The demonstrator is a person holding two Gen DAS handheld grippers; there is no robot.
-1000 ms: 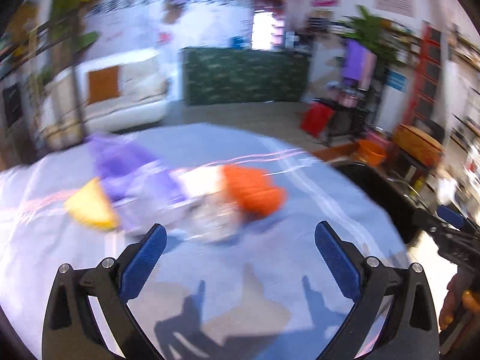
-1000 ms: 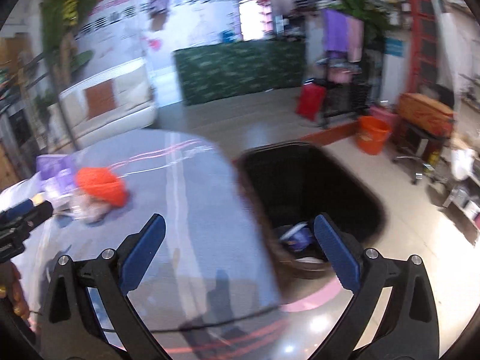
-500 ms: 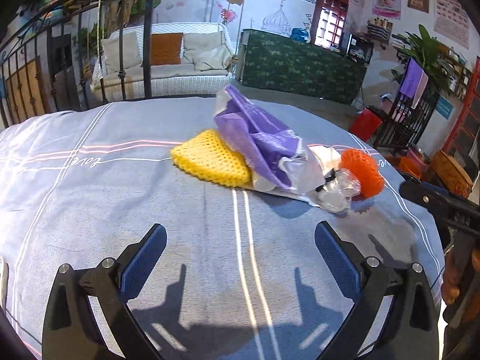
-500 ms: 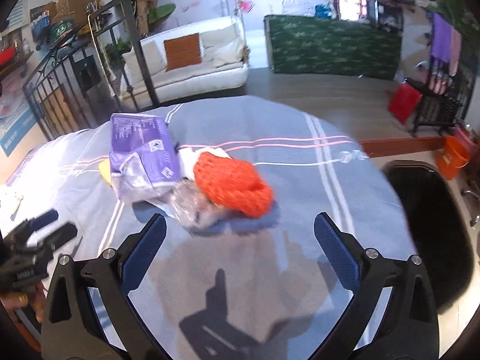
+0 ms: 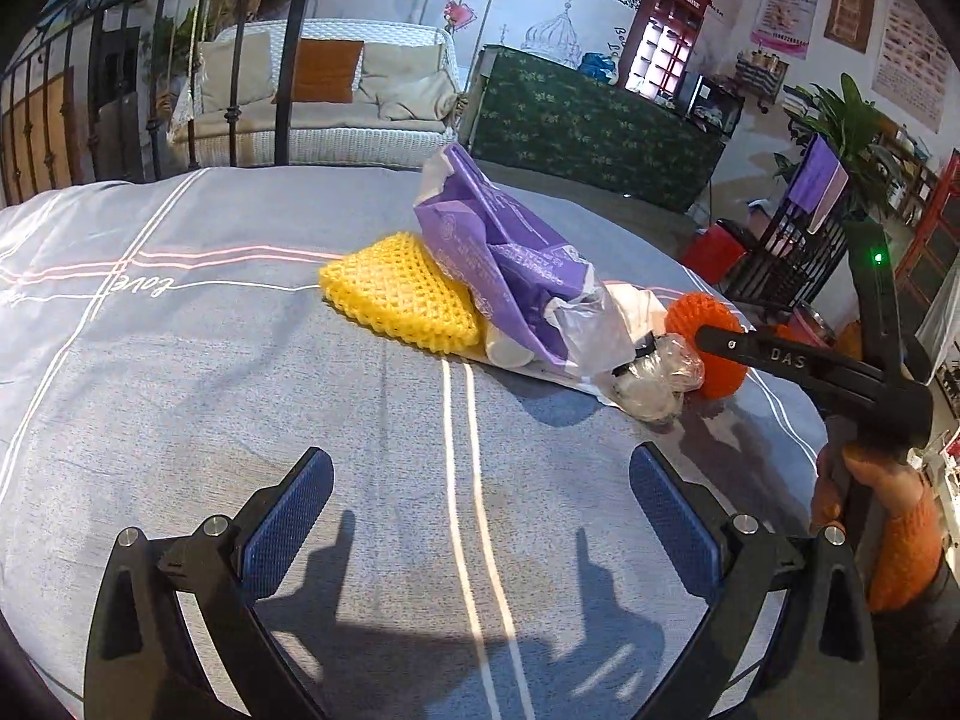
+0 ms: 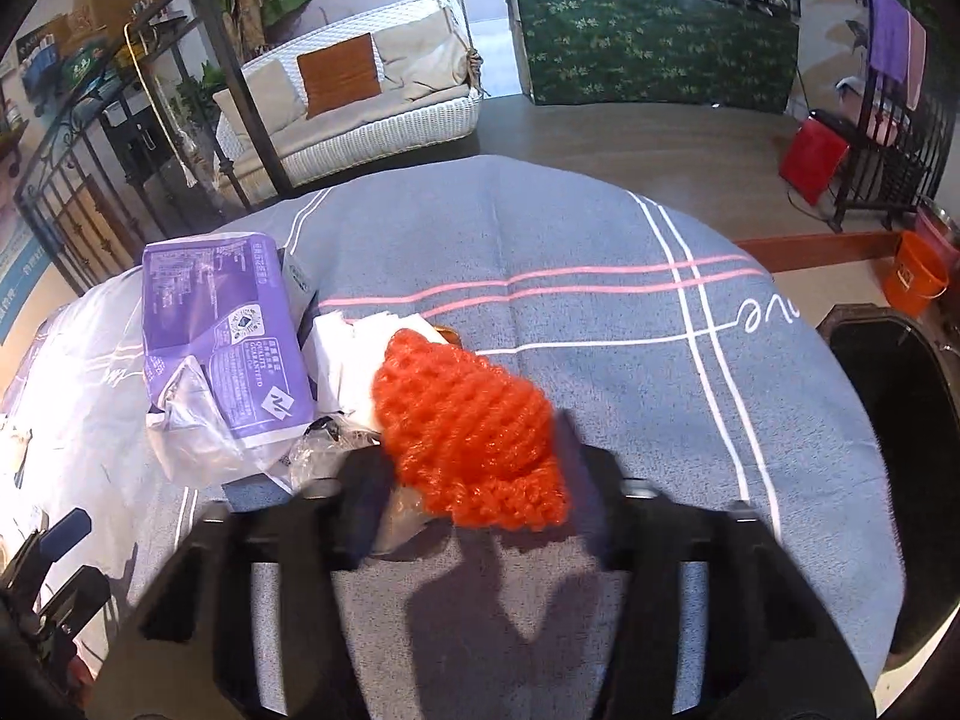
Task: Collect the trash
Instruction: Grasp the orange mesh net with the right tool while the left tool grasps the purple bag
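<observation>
A heap of trash lies on the grey-blue tablecloth (image 5: 240,360): a yellow foam net (image 5: 399,297), a purple plastic bag (image 5: 504,264), crumpled clear plastic (image 5: 654,372) and an orange foam net (image 5: 711,324). My left gripper (image 5: 480,516) is open and empty, short of the heap. In the right wrist view the orange net (image 6: 474,426) sits between the blurred fingers of my right gripper (image 6: 480,474), with the purple bag (image 6: 222,354) to its left. The jaws are closing around the net; whether they grip it is unclear.
A black trash bin (image 6: 900,420) stands on the floor off the table's right edge. An orange bucket (image 6: 921,276) and a red stool (image 6: 813,159) are farther back. A white wicker sofa (image 5: 324,102) and a green counter (image 5: 594,126) stand beyond the table.
My right gripper has moved forward onto the orange net and its jaws have narrowed. My left gripper has held nearly still, facing the heap.
</observation>
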